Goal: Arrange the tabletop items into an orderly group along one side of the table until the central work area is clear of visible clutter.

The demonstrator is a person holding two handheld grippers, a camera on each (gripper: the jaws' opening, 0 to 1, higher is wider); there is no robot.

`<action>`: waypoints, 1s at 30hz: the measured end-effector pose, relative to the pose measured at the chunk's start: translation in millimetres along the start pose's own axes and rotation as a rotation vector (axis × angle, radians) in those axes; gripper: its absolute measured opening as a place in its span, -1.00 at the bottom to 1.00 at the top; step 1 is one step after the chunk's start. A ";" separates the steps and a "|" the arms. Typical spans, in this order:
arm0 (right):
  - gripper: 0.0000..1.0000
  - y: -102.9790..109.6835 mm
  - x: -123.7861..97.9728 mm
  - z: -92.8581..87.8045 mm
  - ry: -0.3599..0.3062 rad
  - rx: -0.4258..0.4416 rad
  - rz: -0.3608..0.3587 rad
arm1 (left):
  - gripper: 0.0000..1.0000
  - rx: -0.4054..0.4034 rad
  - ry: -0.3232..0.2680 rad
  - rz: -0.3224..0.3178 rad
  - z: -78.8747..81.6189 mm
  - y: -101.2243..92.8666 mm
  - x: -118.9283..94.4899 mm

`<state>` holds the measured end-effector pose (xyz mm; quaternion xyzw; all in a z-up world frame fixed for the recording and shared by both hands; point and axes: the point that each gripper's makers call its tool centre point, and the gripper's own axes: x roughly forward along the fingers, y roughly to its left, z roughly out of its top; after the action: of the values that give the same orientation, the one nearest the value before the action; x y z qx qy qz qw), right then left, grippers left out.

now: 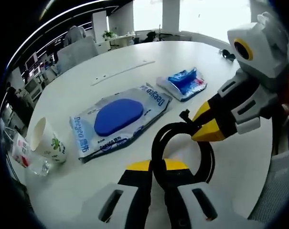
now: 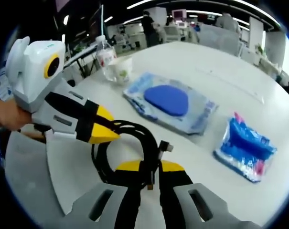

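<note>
Both tools clench one coiled black cable [image 1: 182, 143]: the left gripper [image 1: 158, 168] and right gripper [image 2: 153, 168] pinch opposite sides of the loop. It looks light, floppy, springy; best held across bunched strands. Ahead lie a wipes pack [image 1: 118, 119], then a blue pouch [image 1: 183, 83].

The white round table [image 1: 134, 59] stands in a big open office. In the left gripper view, far ahead of the claw, bright windows [image 1: 201, 14] give strong daylight, and a white column [image 1: 170, 14] stands between them. To the left, further back, there is a green plant [image 1: 107, 34] on a low cabinet. In the right gripper view, far ahead of the claw, long ceiling lights [image 2: 216, 13] shine over desks [image 2: 170, 31], and a person [image 2: 148, 26] stands there.
</note>
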<state>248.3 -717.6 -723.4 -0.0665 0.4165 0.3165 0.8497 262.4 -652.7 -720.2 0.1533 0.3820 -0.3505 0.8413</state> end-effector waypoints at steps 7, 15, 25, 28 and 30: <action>-0.81 -2.8 4.5 -2.0 0.006 0.012 0.000 | -0.86 0.003 0.014 -0.005 -2.5 2.0 6.7; -0.81 -4.7 10.6 -4.0 0.013 0.027 -0.003 | -0.86 0.002 0.026 -0.006 -5.6 3.6 11.4; -0.80 -8.8 15.3 -5.6 0.013 0.027 -0.016 | -0.83 0.023 0.025 -0.007 -5.0 6.7 16.4; -0.80 -9.8 16.0 -5.1 0.013 0.028 -0.016 | -0.83 0.018 0.026 -0.011 -4.9 7.4 17.7; -0.80 -10.6 16.4 -4.6 0.012 0.013 -0.018 | -0.83 0.019 0.026 -0.011 -4.9 7.3 18.0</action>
<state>258.9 -719.9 -740.3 -0.0665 0.4229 0.3059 0.8504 273.3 -653.5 -737.0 0.1635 0.3903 -0.3568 0.8328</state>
